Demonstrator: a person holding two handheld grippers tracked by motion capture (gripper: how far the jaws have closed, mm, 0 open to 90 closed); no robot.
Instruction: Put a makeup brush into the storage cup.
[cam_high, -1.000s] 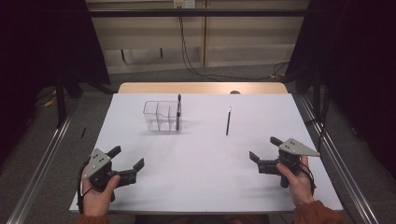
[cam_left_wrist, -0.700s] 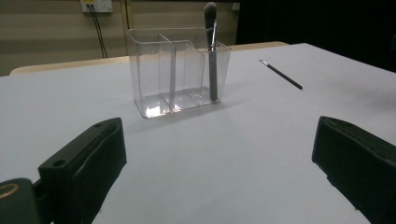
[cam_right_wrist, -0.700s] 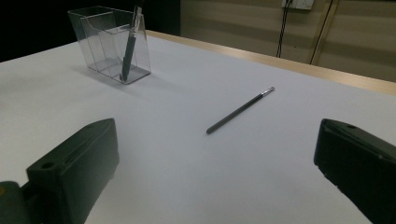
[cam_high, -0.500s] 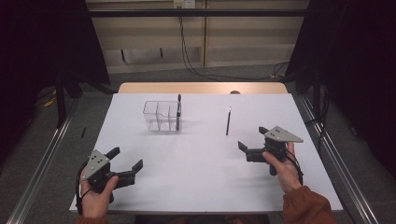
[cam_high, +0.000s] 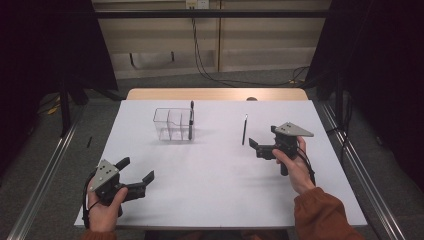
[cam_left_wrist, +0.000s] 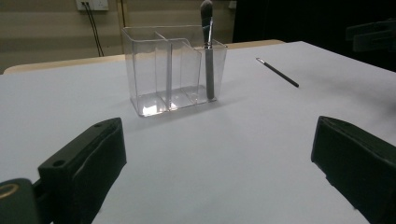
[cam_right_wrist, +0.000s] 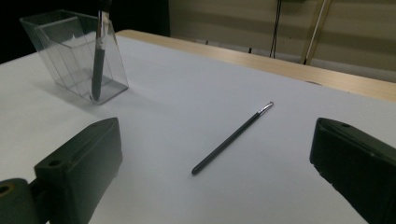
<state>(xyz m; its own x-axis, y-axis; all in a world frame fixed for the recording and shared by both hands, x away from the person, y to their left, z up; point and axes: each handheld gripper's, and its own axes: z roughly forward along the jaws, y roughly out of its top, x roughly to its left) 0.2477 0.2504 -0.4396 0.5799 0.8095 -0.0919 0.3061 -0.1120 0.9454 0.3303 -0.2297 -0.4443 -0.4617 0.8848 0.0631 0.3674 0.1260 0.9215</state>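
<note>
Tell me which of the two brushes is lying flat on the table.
The thin dark brush lies flat on the white table, just ahead of the right gripper. The other brush stands upright in the clear organizer.

Left gripper (cam_high: 134, 176) held low at the near left in the left hand (cam_high: 102, 212), jaws wide apart, pointing right and forward. Right gripper (cam_high: 260, 144) farther forward in the right hand (cam_high: 292, 167), jaws wide apart, rust sleeve (cam_high: 322, 217) behind.
</note>
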